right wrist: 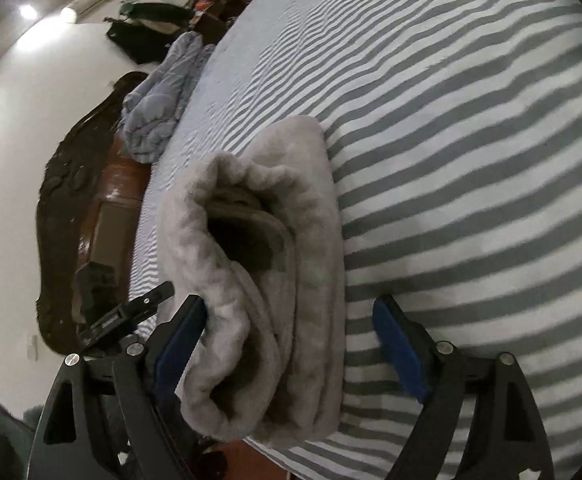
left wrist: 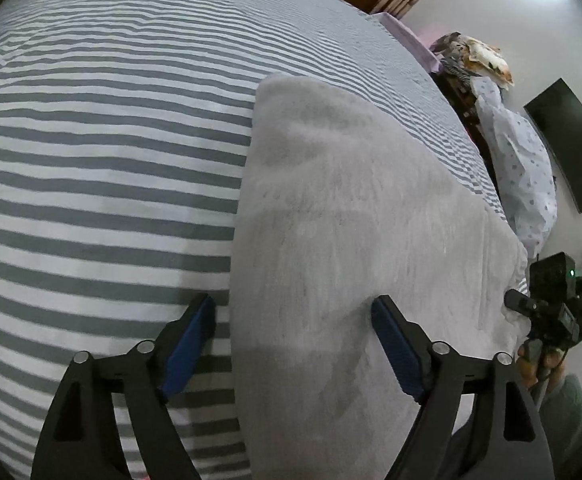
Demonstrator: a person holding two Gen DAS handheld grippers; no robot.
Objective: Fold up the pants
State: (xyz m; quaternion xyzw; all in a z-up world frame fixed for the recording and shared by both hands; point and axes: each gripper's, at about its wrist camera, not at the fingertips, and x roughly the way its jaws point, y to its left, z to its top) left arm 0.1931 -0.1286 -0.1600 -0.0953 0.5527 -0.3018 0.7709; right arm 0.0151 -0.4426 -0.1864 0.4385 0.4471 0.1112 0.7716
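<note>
1. The pants [left wrist: 355, 216] lay on the bed [left wrist: 103, 152], already folded into a thick grey bundle close to one edge of the striped cover, with bare stripes stretching away on the other side
2. In the right wrist view the pants [right wrist: 259, 264] showed several stacked layers at the near end, with a dark hollow between the folds, so the bundle looked loosely piled, not pressed flat
3. The cloth looked fleecy and plush: soft, limp and light, likely to sag and slide open if lifted by one layer only; I judged it not slippery against the pads and in no way fragile
4. The best hold seemed to be across the whole stack at a folded edge, both tools pinching all layers together, one at each end, so the fold would not spill
5. The left tool [left wrist: 293, 348] stood wide open above the bundle's long edge, one finger over the stripes and the other over the grey cloth, gripping nothing
6. The right tool [right wrist: 291, 348] was also spread wide; its left finger [right wrist: 183, 340] touched or nearly touched the bundle's end, while the other hung over the bed cover, so nothing was clamped
7. The fold looked close to finished; what remained was probably a tidy-up or a final press
8. No brand, label or legible writing was visible on the pants, the bed or the tools
</note>
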